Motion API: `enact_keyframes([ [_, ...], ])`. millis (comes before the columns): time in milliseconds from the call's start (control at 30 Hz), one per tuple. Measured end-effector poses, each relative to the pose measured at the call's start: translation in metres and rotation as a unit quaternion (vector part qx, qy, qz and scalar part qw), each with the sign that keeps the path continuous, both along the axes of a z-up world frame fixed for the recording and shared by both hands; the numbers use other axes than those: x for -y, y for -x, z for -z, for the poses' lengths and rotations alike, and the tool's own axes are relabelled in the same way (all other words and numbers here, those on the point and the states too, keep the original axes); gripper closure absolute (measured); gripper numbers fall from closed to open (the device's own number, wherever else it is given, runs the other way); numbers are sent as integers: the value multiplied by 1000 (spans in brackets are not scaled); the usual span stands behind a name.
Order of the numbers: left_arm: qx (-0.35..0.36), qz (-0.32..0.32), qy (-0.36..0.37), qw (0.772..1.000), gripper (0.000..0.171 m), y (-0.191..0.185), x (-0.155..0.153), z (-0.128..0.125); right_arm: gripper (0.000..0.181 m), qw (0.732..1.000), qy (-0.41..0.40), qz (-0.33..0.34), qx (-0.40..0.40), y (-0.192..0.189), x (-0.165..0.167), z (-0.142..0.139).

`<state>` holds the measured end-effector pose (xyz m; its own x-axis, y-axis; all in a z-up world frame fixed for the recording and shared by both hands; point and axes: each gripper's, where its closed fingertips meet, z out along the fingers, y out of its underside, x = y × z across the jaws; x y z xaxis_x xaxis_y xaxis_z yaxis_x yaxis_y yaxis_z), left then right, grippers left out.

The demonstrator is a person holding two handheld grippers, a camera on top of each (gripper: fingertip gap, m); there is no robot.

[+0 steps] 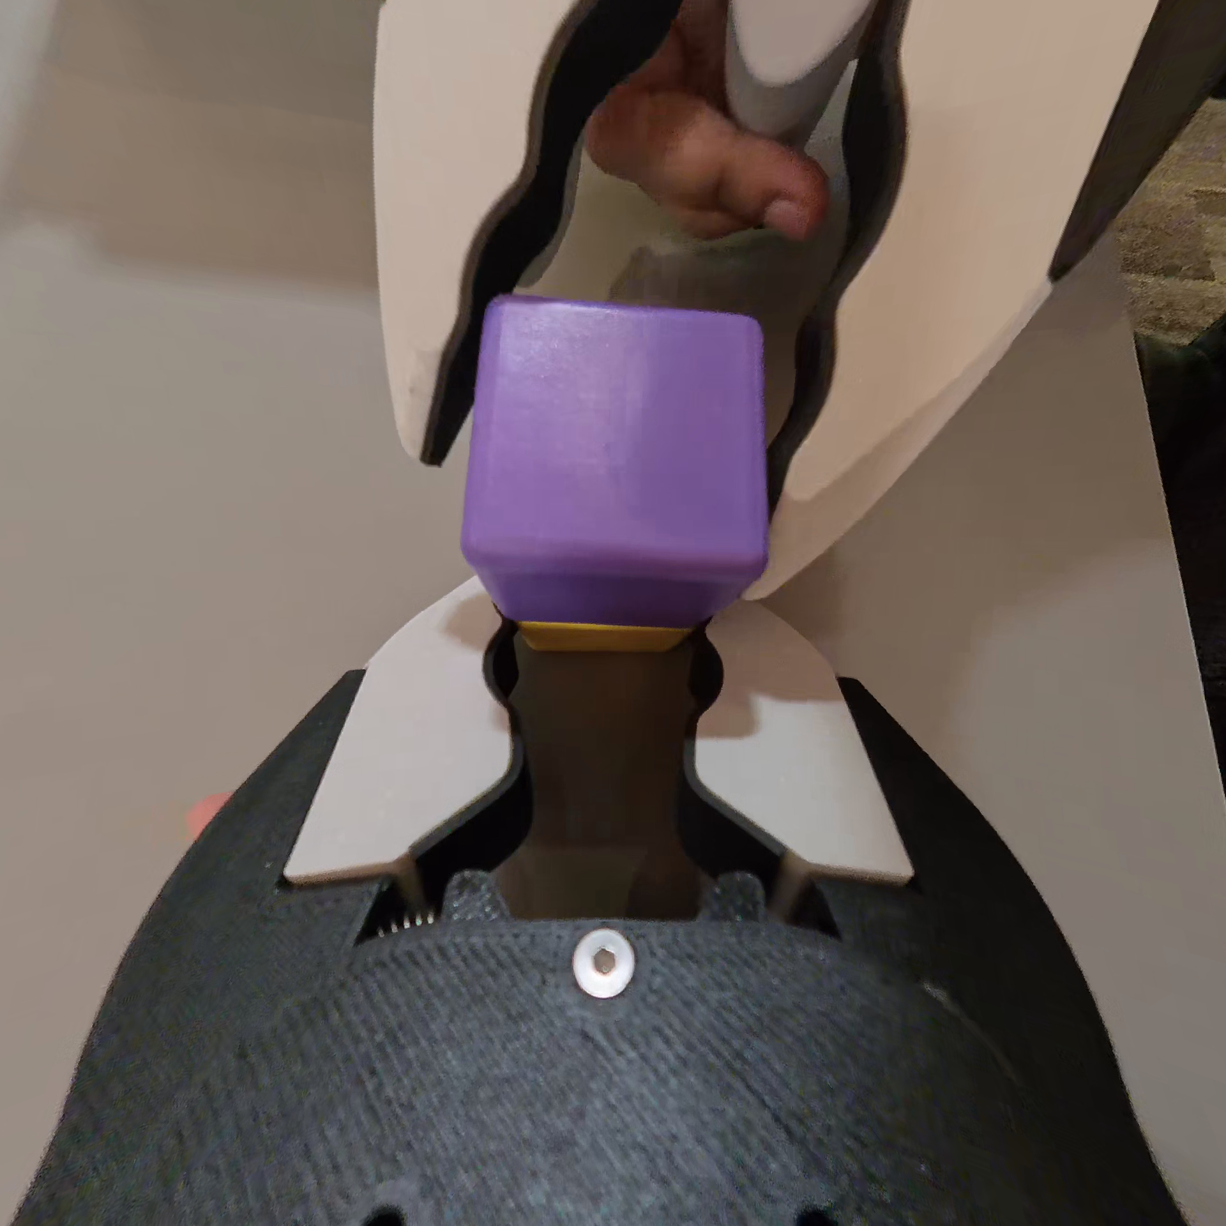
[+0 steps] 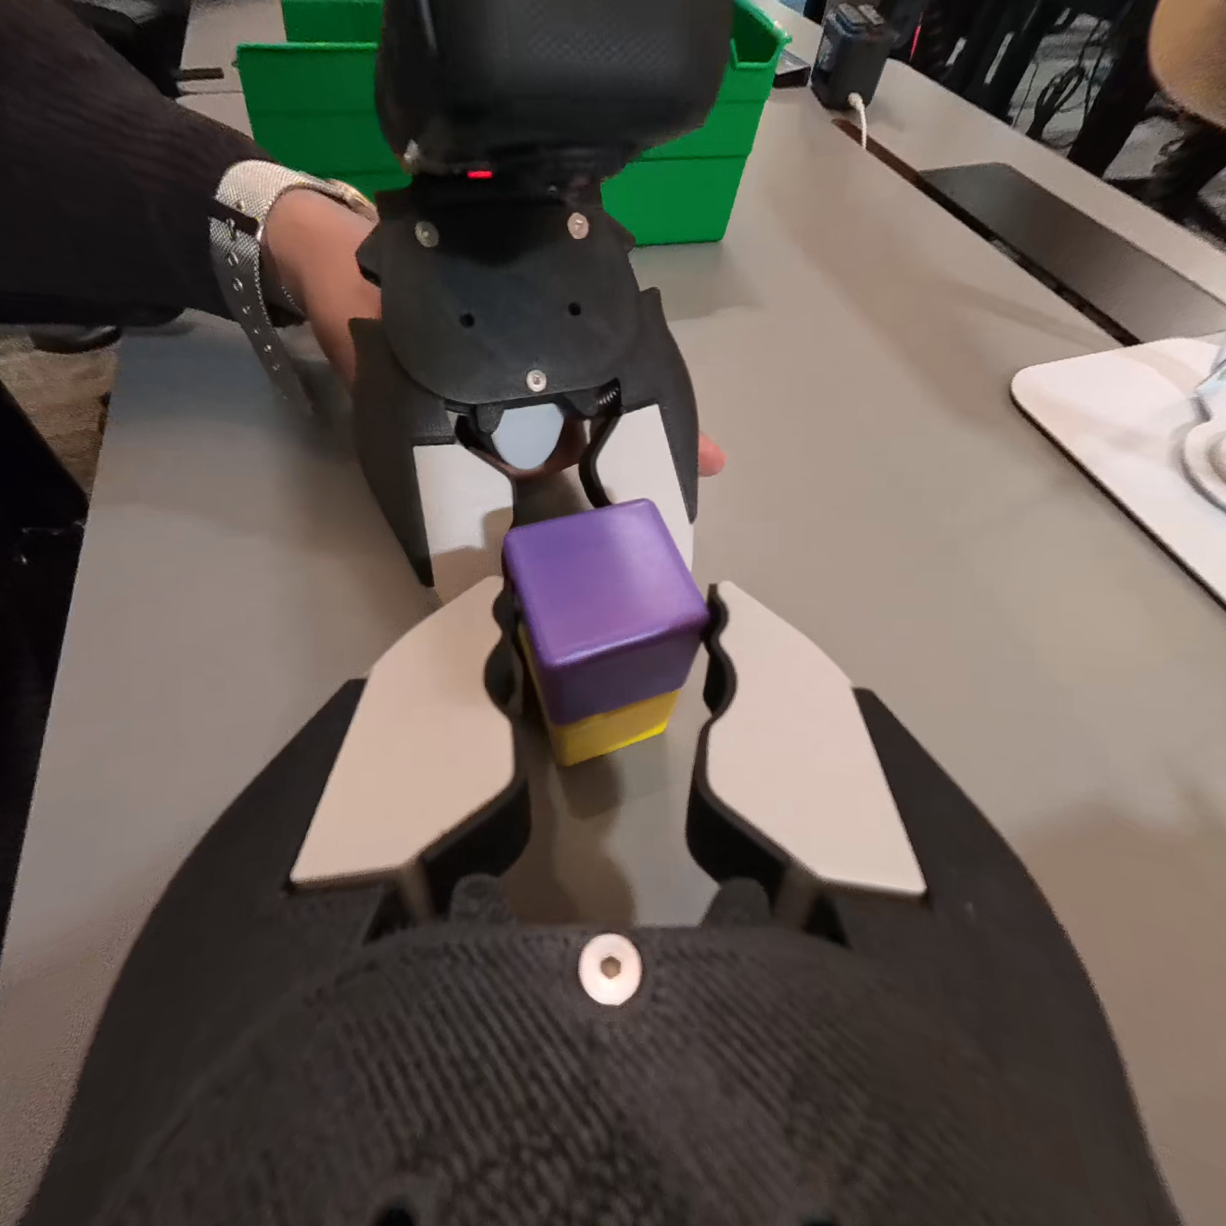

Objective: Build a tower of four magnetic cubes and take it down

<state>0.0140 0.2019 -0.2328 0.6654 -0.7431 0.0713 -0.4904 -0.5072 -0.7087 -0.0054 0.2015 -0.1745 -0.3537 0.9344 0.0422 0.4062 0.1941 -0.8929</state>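
The right gripper (image 2: 607, 613) has its fingers spread either side of a purple cube (image 2: 600, 607) stacked on a yellow cube (image 2: 613, 730) — whether they press it I cannot tell. The left gripper (image 1: 597, 617) stands parted at the same stack from the opposite side, its tips at the purple cube (image 1: 613, 438), gripping nothing. Only the right view shows the grey table (image 2: 862, 531), a green bin (image 2: 318, 113) behind — contents hidden — a white board (image 2: 1114, 424) and the person's sleeve (image 2: 99, 186).
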Motion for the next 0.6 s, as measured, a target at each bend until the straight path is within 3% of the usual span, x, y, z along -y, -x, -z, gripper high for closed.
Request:
enact_keyframes([
  [167, -8, 0, -11, 1000, 121, 1, -1, -1, 127, 999, -44, 2, -18, 1, -2, -2],
  [300, -11, 3, -12, 1000, 121, 3, -1, 0, 130, 992, -113, 43, -38, 3, -17, -10],
  [500, -13, 1, -13, 1000, 122, 3, 0, 0, 129, 989, -101, 80, -73, -4, -37, -53],
  [600, -14, -8, -15, 1000, 122, 4, -2, 0, 130, 982, -161, 81, -56, -20, -54, -74],
])
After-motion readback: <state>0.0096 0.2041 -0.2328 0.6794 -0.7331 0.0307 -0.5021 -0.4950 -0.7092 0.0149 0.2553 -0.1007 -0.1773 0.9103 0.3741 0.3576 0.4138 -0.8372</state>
